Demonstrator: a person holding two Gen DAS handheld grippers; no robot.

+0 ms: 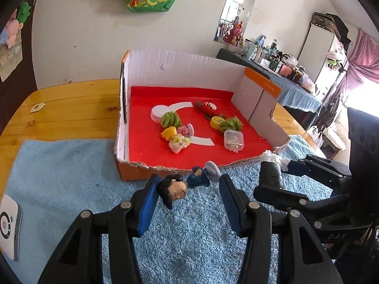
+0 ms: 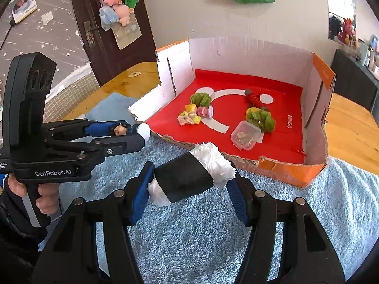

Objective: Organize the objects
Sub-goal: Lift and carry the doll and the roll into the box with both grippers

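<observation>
A small figurine (image 1: 182,185) with black hair, a blue outfit and a round white base lies crosswise between the blue pads of the left tool (image 1: 187,195), head against one pad and base against the other, so that tool is clamped on it just above the blue fluffy mat (image 1: 71,184). Beside it, the right tool (image 2: 189,184) grips a black roll stuffed with white tissue (image 2: 189,177), held end to end between its pads, also over the mat. Both tools sit just short of the torn front edge of an open cardboard box (image 1: 184,71) with a red floor. Inside the box lie two green banana bunches (image 1: 170,119), a yellow toy piece (image 1: 169,132), a pink-and-white figure (image 1: 186,130), a pale crumpled lump (image 1: 178,143), a red knotted ornament (image 1: 207,108) and a small clear lidded container (image 1: 233,139). The mat and box rest on a wooden table (image 1: 66,108). A hand (image 2: 45,196) grips the left tool's handle.
</observation>
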